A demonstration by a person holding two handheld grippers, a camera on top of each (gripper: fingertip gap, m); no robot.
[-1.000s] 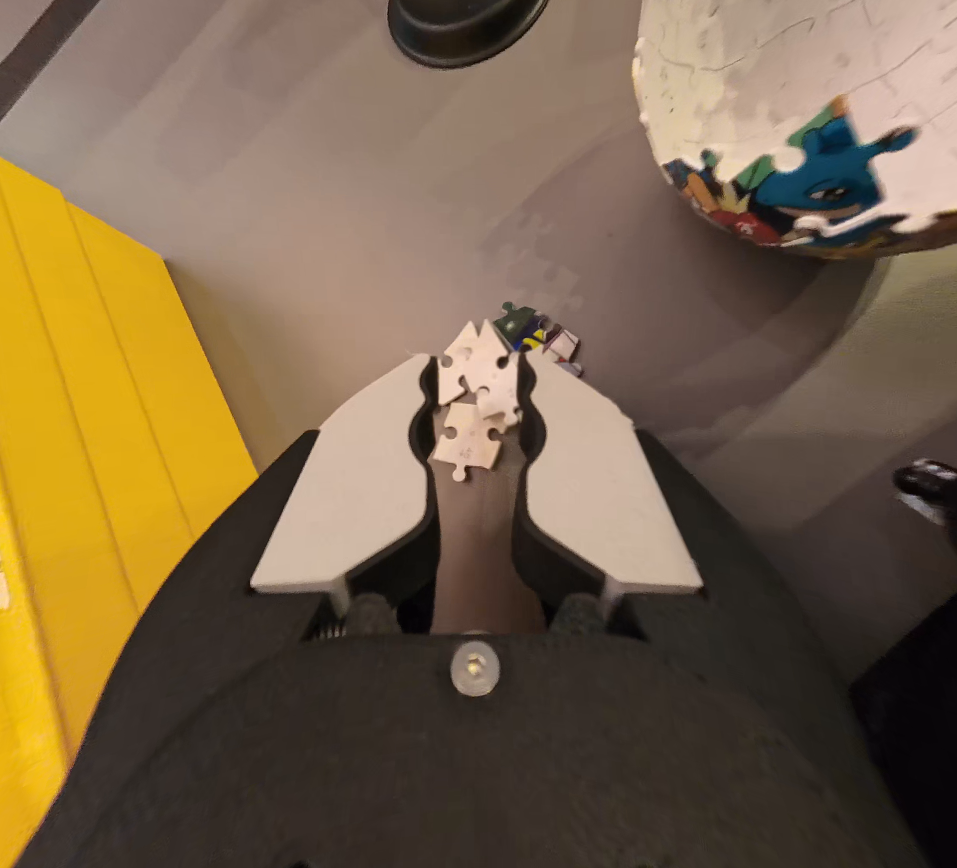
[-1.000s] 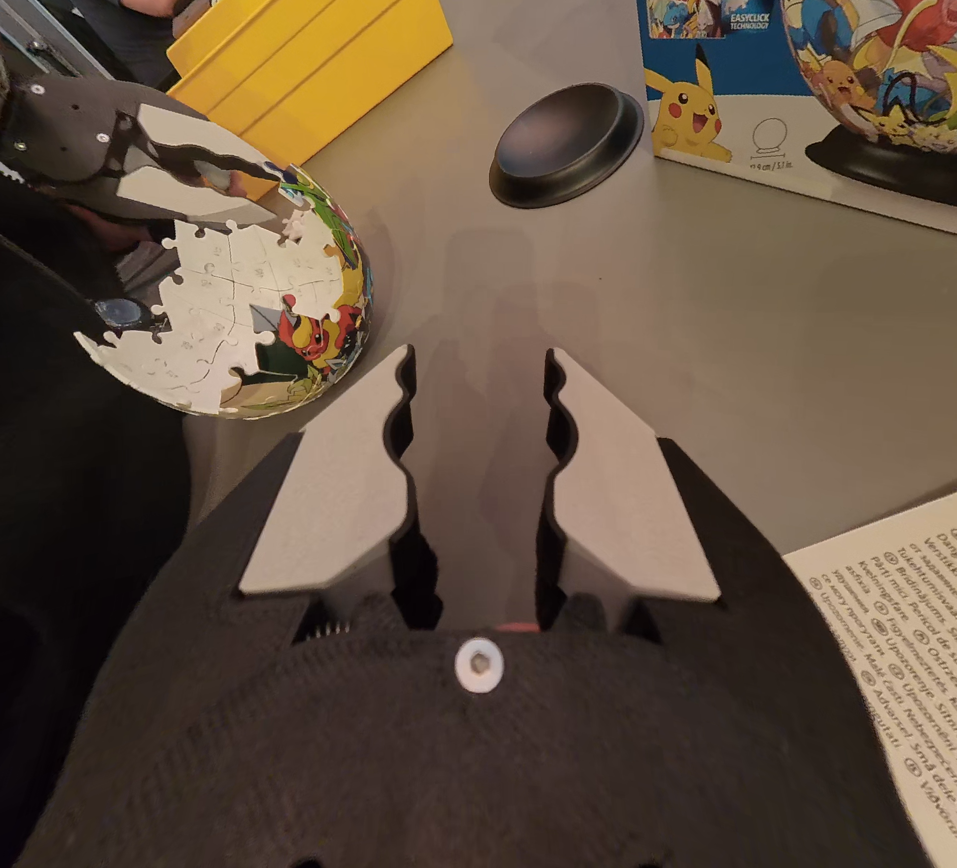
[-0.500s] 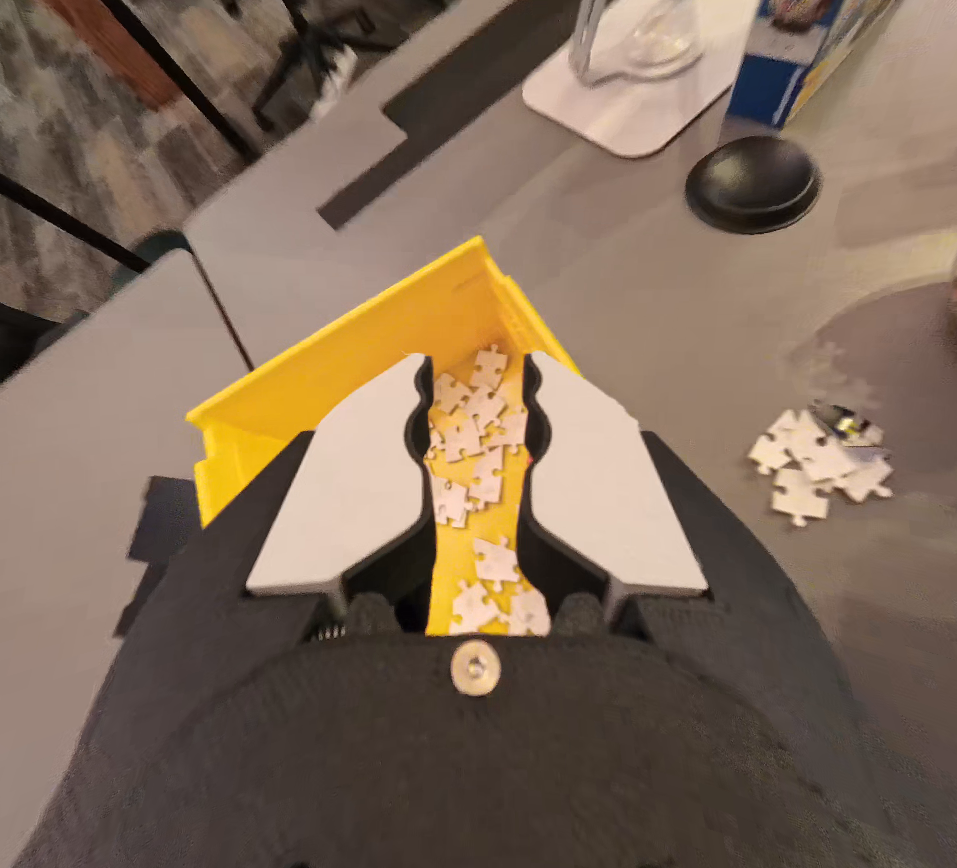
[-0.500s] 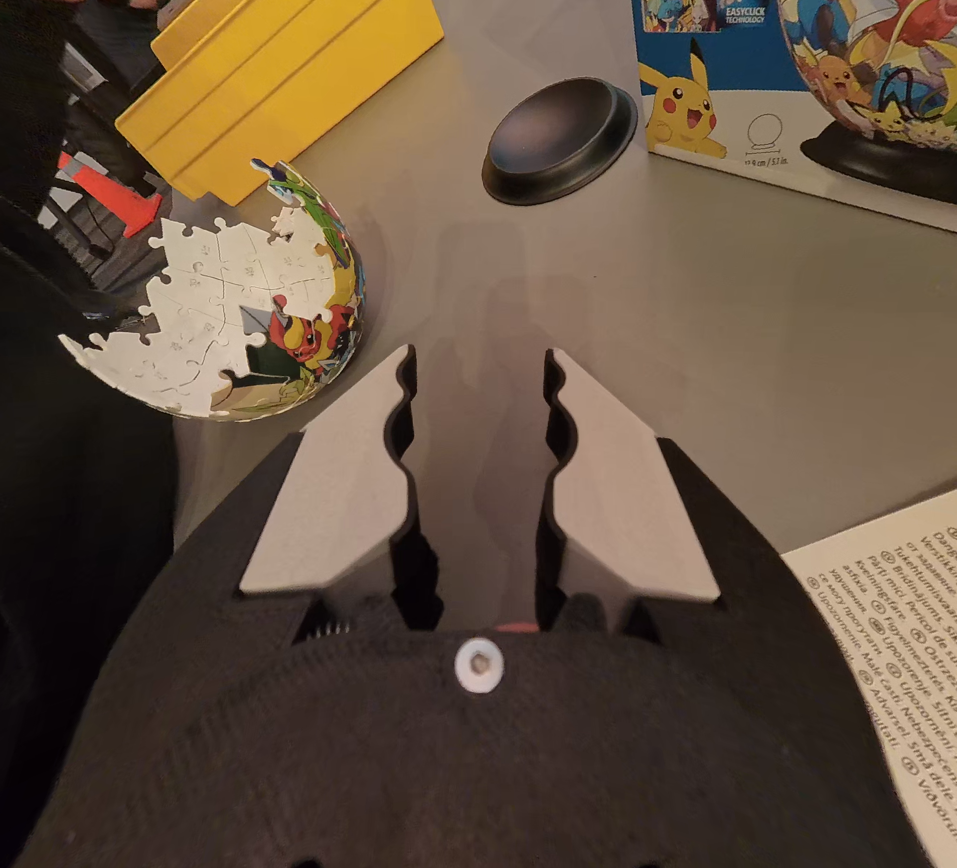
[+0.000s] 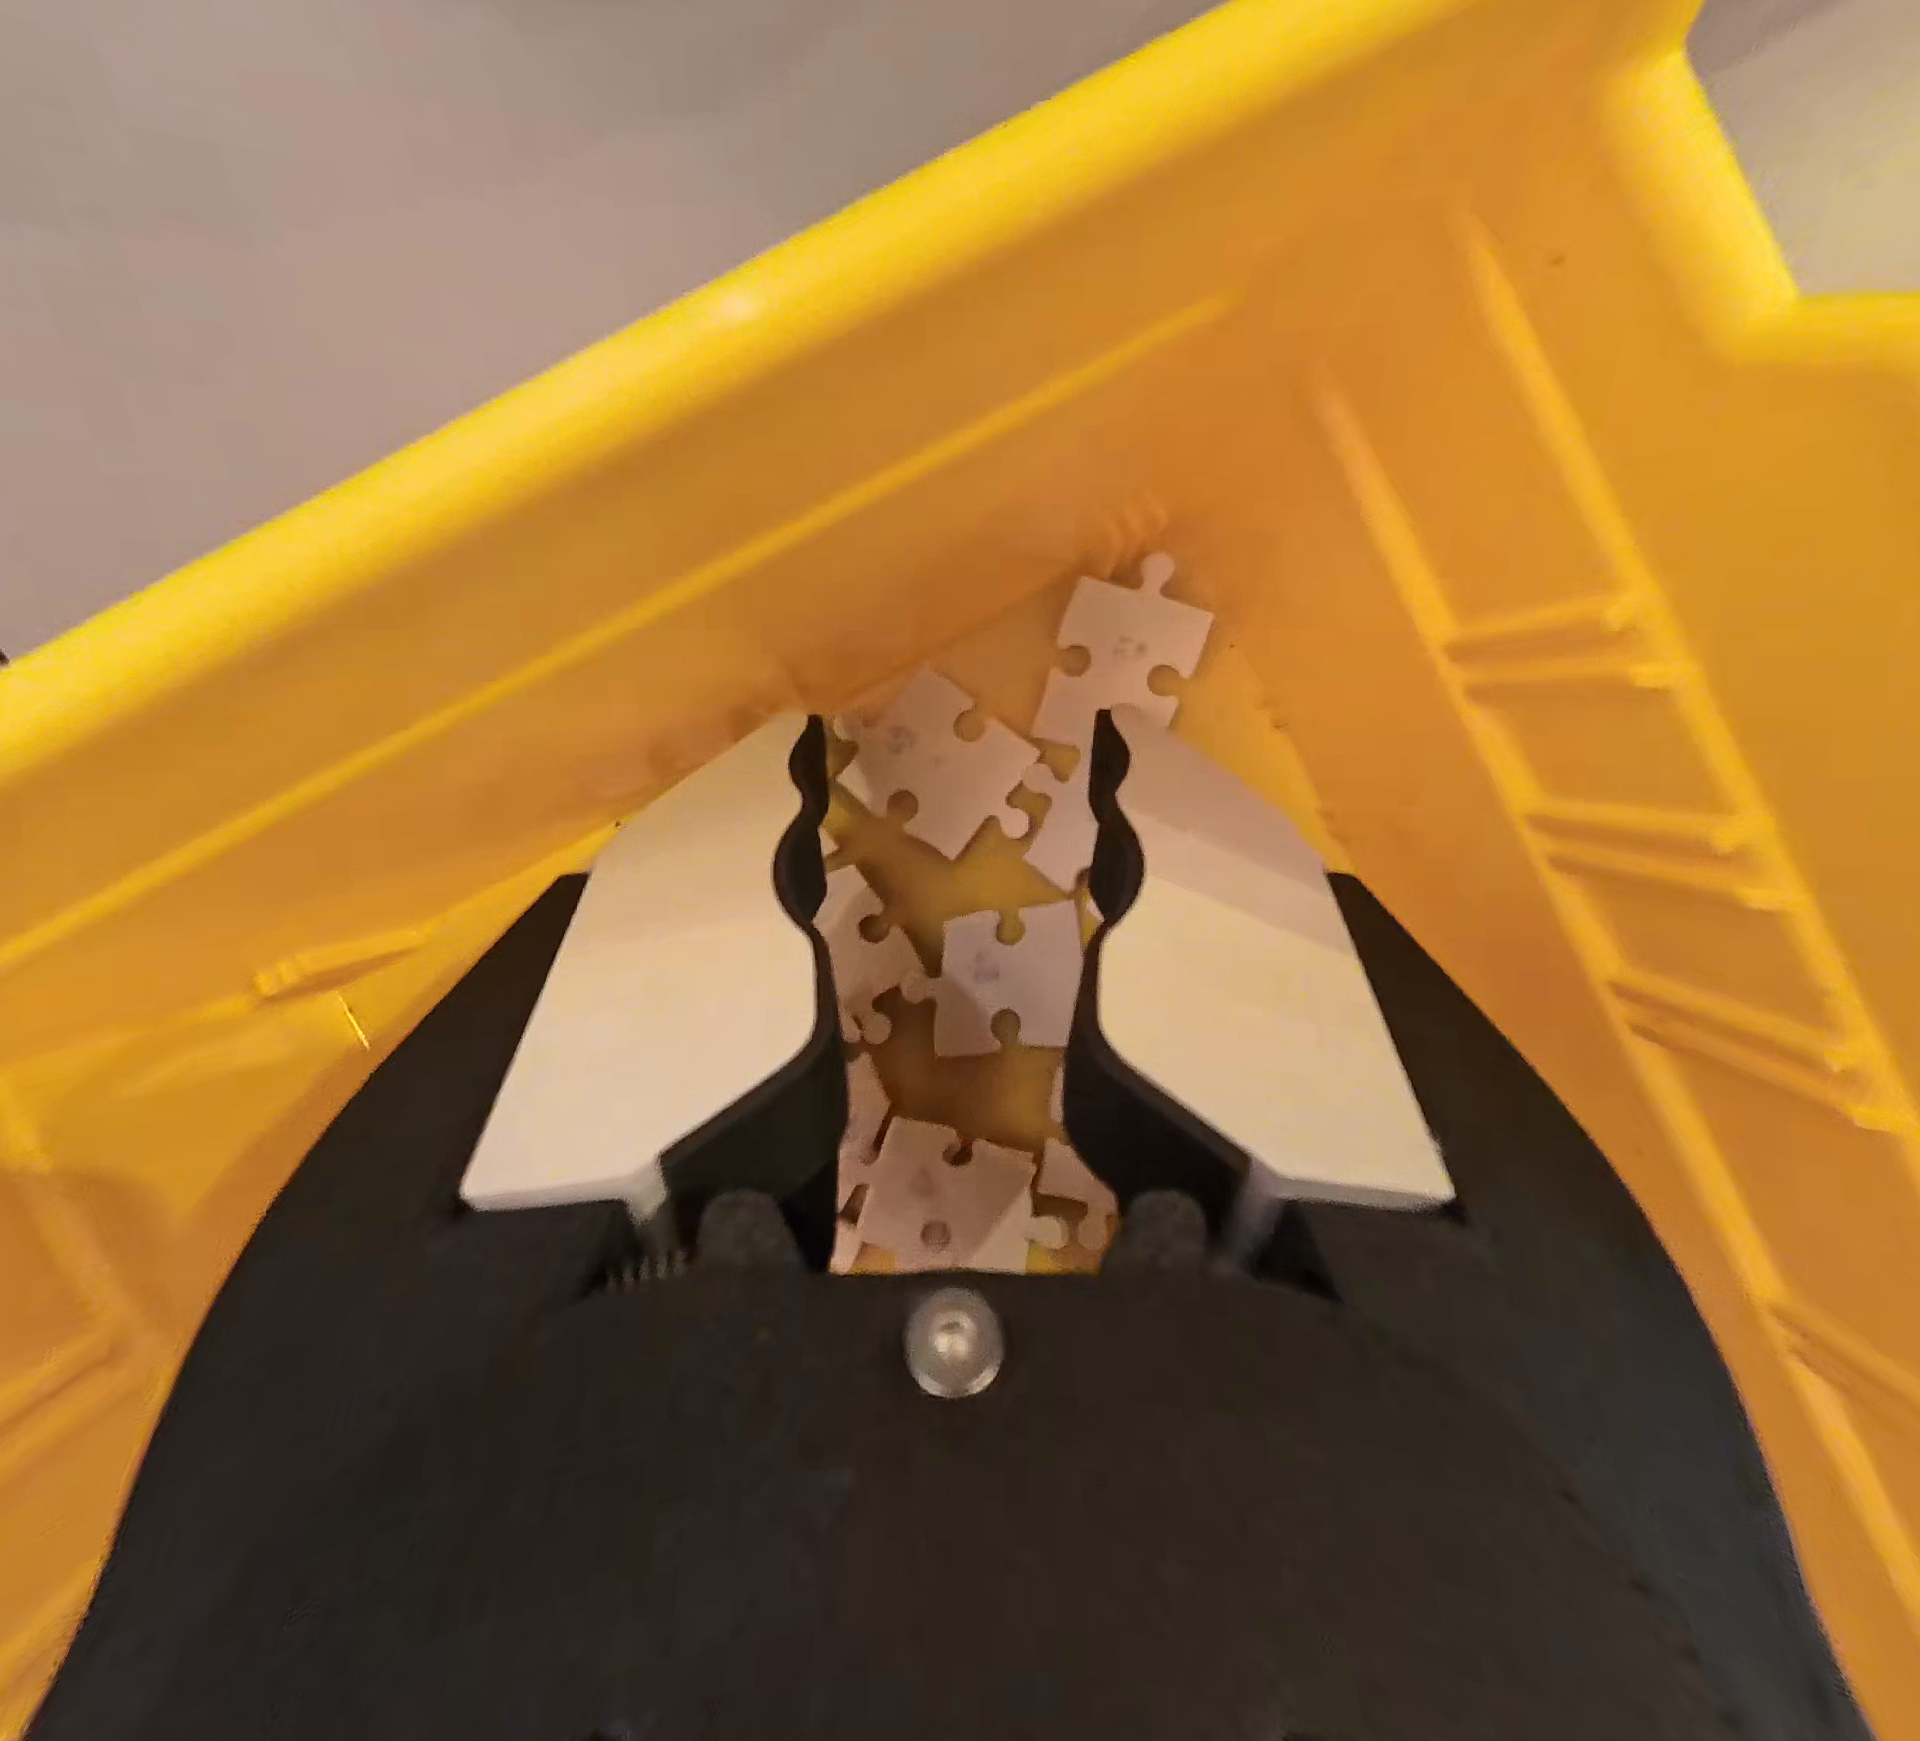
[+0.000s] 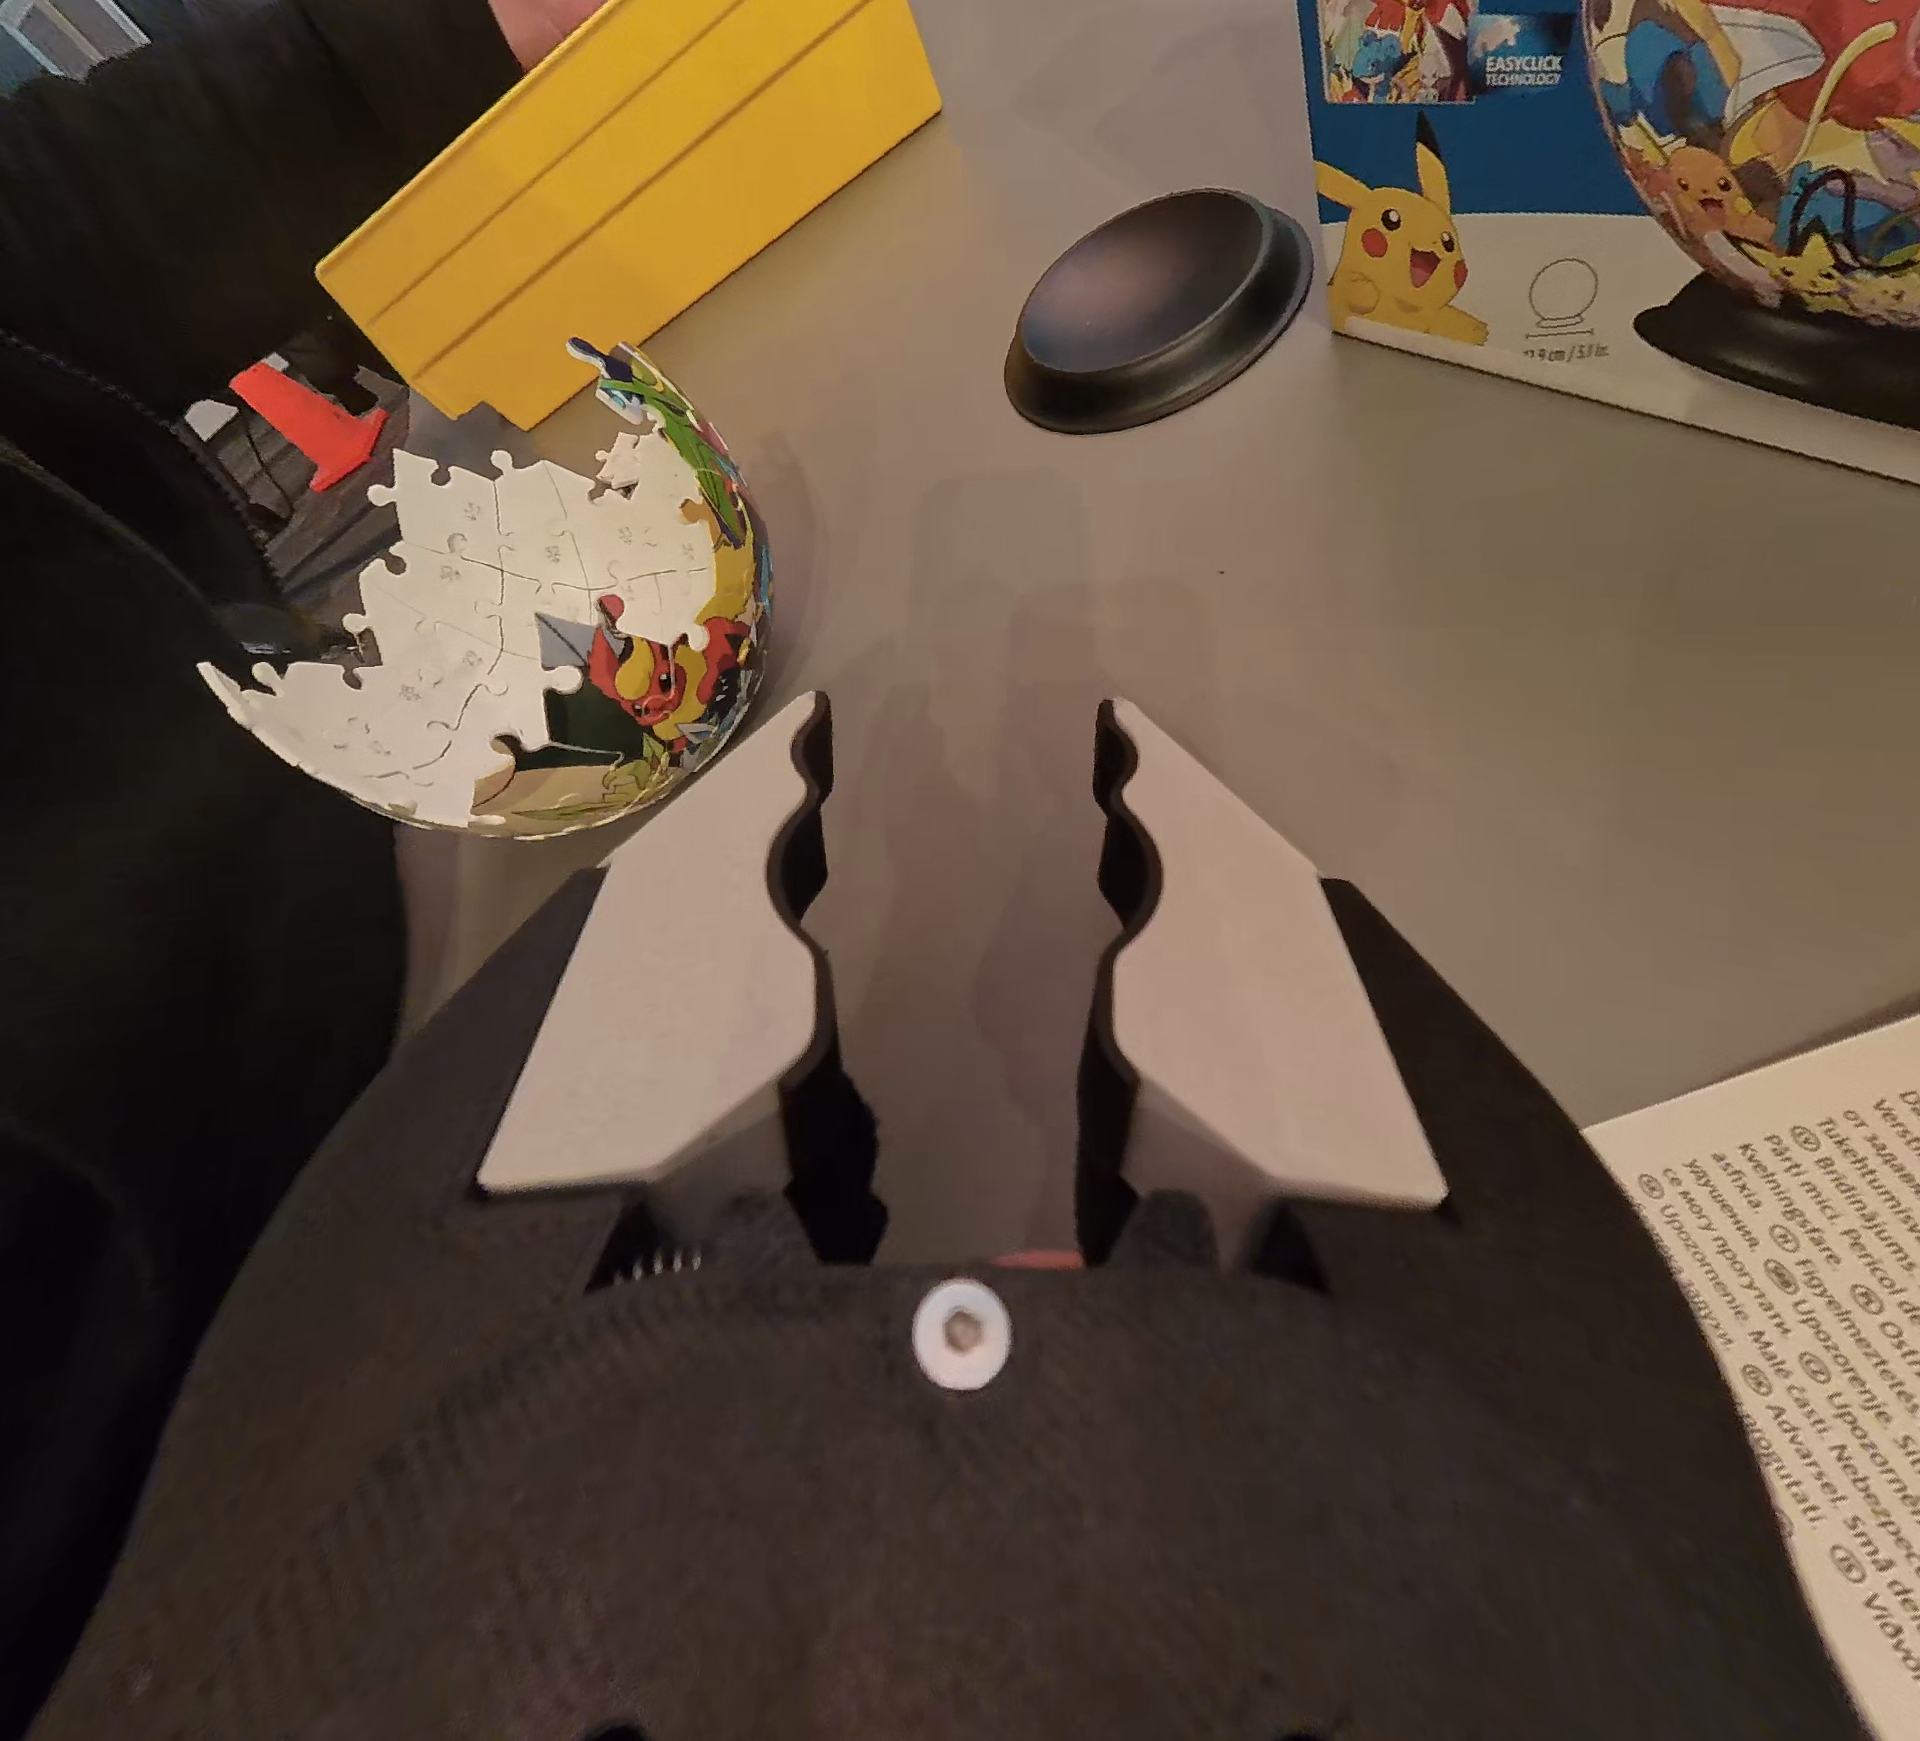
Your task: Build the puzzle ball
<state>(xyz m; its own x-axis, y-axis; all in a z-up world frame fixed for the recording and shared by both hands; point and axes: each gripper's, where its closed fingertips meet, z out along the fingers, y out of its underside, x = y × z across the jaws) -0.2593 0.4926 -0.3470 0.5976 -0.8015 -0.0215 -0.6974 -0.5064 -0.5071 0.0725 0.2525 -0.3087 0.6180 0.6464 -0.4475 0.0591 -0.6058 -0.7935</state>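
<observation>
Left tongs (image 5: 956,735) parted, empty, down in yellow bin (image 5: 935,320) over loose pieces (image 5: 940,772); right tongs (image 6: 961,720) parted, empty, above table (image 6: 1351,652).

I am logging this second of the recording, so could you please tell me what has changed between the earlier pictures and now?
The left gripper left the small pile of pieces on the table beside the puzzle ball, swung over to the yellow bin and dipped inside, open above the loose pieces. The right gripper stayed open over the table; ball, black stand and box kept their places.
</observation>
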